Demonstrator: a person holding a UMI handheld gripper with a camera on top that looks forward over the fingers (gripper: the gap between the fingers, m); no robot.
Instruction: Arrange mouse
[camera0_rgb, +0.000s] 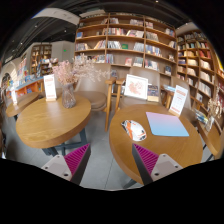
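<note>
Task barely begun. Mouse (134, 129) lies on right round surface (150, 152), just beside light blue mat (167, 124), not on it. Claw (108, 160) spread apart, holding nothing, well short of mouse. Left: approach, grasp, place mouse on mat, likely.

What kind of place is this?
Probably a library or bookshop café: tall wooden bookshelves filled with books line the back wall, with round wooden tables and upright display signs in front.
</note>
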